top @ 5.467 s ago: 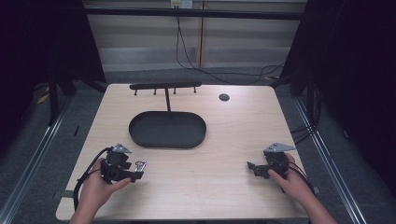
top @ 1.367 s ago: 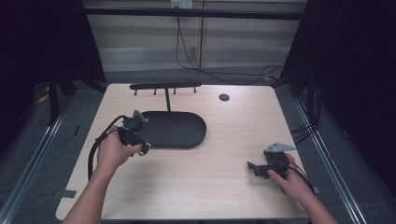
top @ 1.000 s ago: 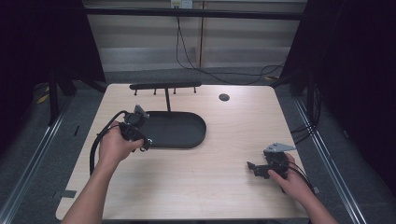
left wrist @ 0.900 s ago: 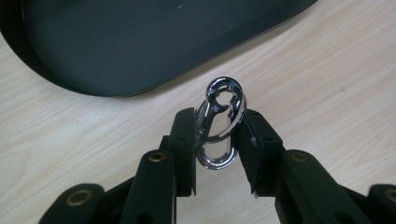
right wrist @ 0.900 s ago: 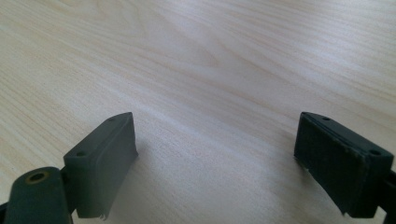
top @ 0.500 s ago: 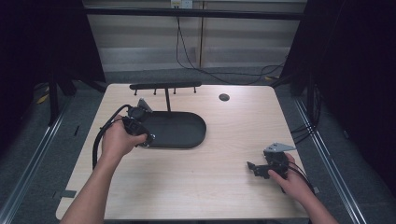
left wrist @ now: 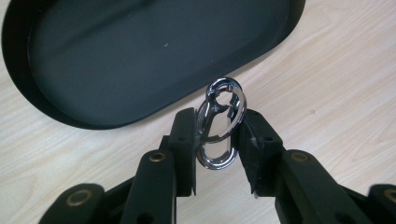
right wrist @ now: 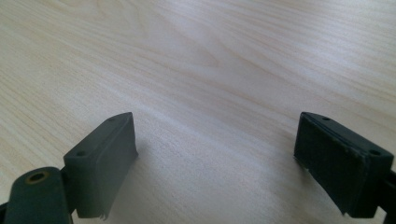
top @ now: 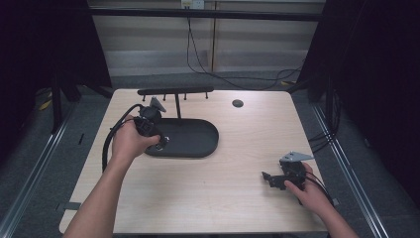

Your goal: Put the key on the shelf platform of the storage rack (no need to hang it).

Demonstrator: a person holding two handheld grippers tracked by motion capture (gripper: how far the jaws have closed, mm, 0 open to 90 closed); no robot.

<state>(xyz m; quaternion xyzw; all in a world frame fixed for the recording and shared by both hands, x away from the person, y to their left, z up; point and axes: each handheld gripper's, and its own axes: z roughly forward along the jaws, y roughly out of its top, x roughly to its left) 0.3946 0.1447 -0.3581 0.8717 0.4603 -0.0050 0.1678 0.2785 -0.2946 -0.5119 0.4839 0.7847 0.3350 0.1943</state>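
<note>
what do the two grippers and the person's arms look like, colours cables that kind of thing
Both grippers are black. The left gripper has two flat black jaws with brass-coloured pivot pins, and a black cable loops from it. The right gripper has the same blocky black pads, and a grey three-cornered plate sits on top. Both forearms are bare, with no sleeves in view.

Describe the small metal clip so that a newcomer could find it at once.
Start at the black oval tray on the wooden table. At its near-left rim, the left gripper pinches a carabiner. It is the one shiny, silver, pear-shaped loop among black parts.
</note>
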